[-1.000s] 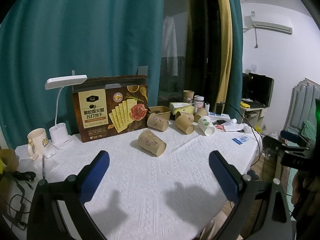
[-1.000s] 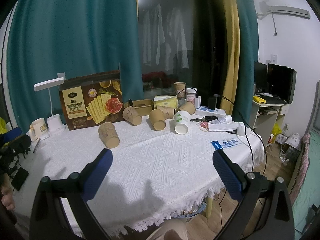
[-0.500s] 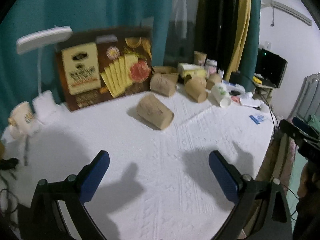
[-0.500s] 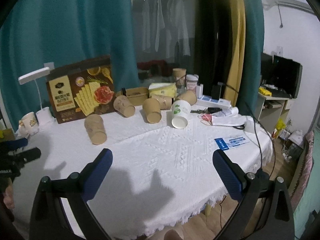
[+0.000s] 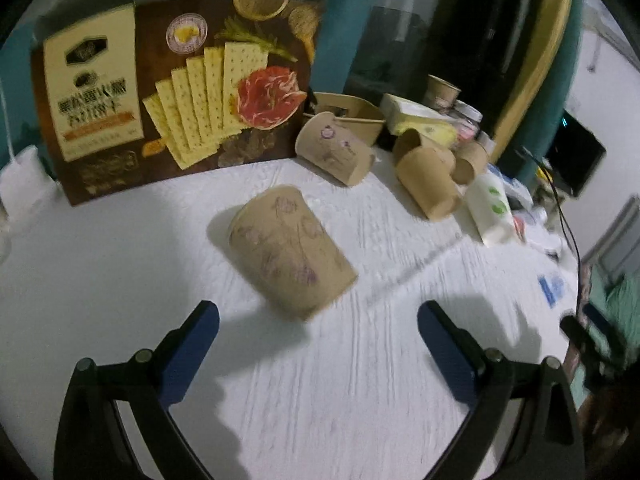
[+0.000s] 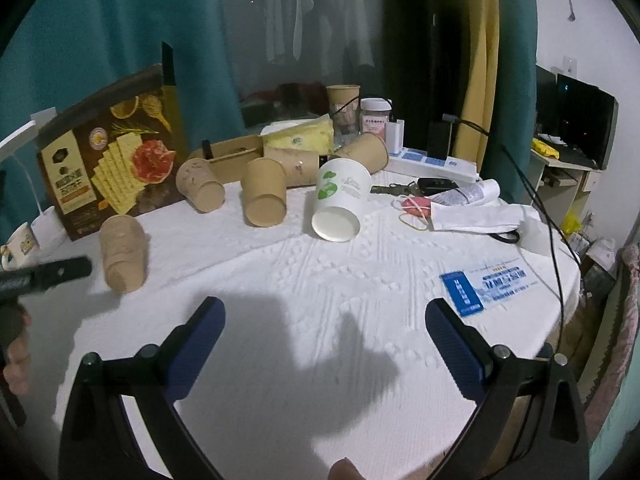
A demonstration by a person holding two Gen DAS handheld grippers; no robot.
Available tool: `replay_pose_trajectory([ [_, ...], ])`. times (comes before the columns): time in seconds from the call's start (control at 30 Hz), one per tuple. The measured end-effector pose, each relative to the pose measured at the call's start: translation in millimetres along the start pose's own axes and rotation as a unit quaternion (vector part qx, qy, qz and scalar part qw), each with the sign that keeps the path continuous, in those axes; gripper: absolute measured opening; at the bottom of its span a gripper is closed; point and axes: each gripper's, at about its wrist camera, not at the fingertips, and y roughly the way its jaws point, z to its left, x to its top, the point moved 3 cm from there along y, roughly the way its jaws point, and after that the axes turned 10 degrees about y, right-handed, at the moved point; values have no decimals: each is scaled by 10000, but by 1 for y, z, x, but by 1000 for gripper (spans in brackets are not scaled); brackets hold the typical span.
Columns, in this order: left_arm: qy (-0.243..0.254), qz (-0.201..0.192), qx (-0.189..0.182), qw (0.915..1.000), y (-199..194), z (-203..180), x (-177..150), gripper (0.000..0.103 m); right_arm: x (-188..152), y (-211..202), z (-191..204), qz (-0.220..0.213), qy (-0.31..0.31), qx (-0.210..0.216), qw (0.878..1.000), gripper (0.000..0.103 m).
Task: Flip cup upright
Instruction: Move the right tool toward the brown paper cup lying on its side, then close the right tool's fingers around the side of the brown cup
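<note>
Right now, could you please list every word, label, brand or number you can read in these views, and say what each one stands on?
None can be quoted with confidence.
Cracker box: large Chinese title on a cream panel, too blurred to read.
Blue and white card: a line of print, too blurred.
White cup: green leaf design and faint script, too small.
Jar: pink label, too small.
Rolled paper: fine print, illegible.

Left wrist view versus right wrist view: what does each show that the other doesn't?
Only the left wrist view shows the floral print on the nearest kraft cup, lying just ahead of the open left gripper. Only the right shows the keys, rubber bands and the open right gripper. Both show the cracker box, white cup and white tablecloth.
</note>
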Motion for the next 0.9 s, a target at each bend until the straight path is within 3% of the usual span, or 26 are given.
replay_pose_trajectory([
  [0.27,-513,165,-292,9981,47,12,27,98,-1,22,-12,154,145,37,9998,100],
  [0.47,-653,441,-466,9958,65,13,25,69,-7,25,-15,247,259,44,9993,100],
  [0.67,-626,367,-504,9961,56,16,22,66,-9,6,-8,149,225,64,9996,100],
  [0.9,-559,249,-713,9956,15,14,6,65,-13,-28,6,-9,180,109,9998,100],
])
